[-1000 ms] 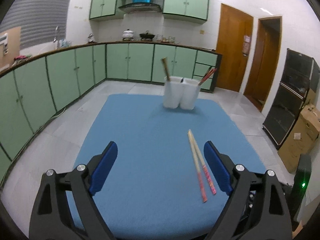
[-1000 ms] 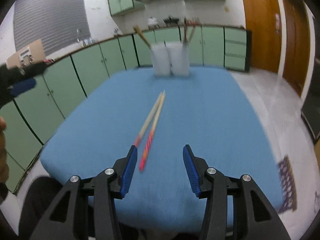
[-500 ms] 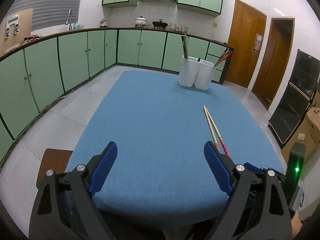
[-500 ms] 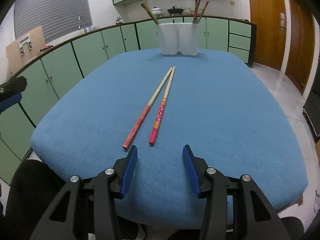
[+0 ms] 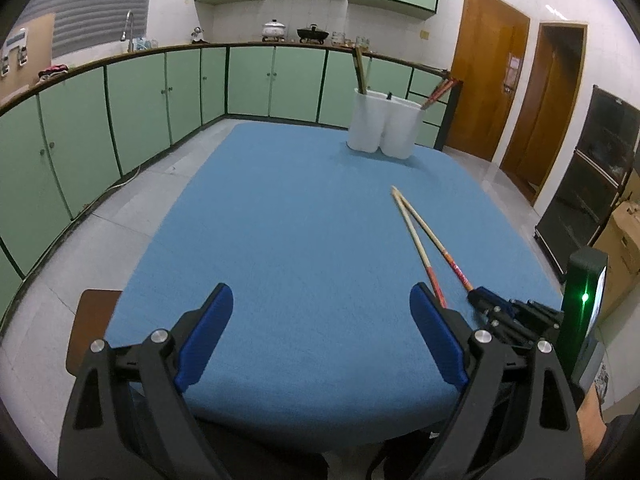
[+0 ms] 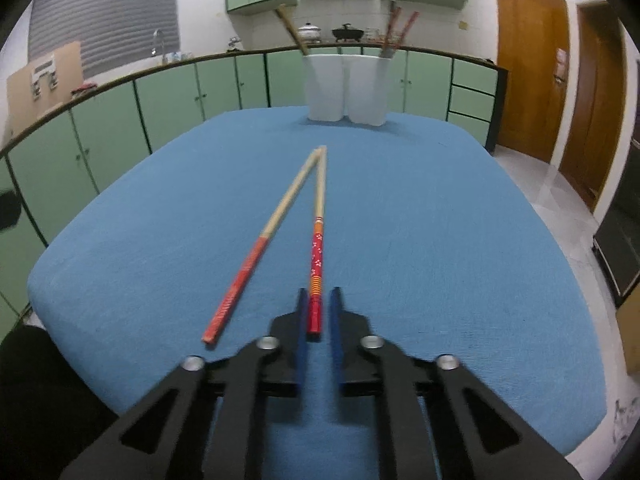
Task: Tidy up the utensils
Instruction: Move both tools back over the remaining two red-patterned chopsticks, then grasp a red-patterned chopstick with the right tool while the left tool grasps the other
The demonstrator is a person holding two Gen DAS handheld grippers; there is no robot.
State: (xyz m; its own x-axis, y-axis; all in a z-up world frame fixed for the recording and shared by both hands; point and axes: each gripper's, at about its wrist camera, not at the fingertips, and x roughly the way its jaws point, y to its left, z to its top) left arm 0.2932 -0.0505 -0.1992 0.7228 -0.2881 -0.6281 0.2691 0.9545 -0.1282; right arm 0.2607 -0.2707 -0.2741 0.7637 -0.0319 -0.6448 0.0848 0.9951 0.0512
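Observation:
Two chopsticks with red handles lie on the blue table cloth (image 6: pixel 440 240), tips touching in a V. The right one (image 6: pixel 318 236) has a patterned red handle; the left one (image 6: pixel 260 244) is plain red. My right gripper (image 6: pixel 318 304) has its blue fingers nearly closed around the handle end of the patterned chopstick, with small gaps still showing on both sides. It also shows in the left wrist view (image 5: pixel 486 304) at the chopsticks (image 5: pixel 424 240). My left gripper (image 5: pixel 320 312) is wide open and empty over the table's near edge. A white double holder (image 6: pixel 346 88) stands at the far end.
The holder (image 5: pixel 384 128) has a wooden utensil in its left cup and red chopsticks in its right cup. Green kitchen cabinets (image 5: pixel 160 96) line the walls. A brown stool (image 5: pixel 90 320) stands left of the table. Cardboard boxes (image 5: pixel 618 248) stand on the right.
My right gripper moved forward onto the patterned chopstick's handle and its fingers narrowed from open to nearly closed around it. The left gripper stayed open and drew slightly nearer the table.

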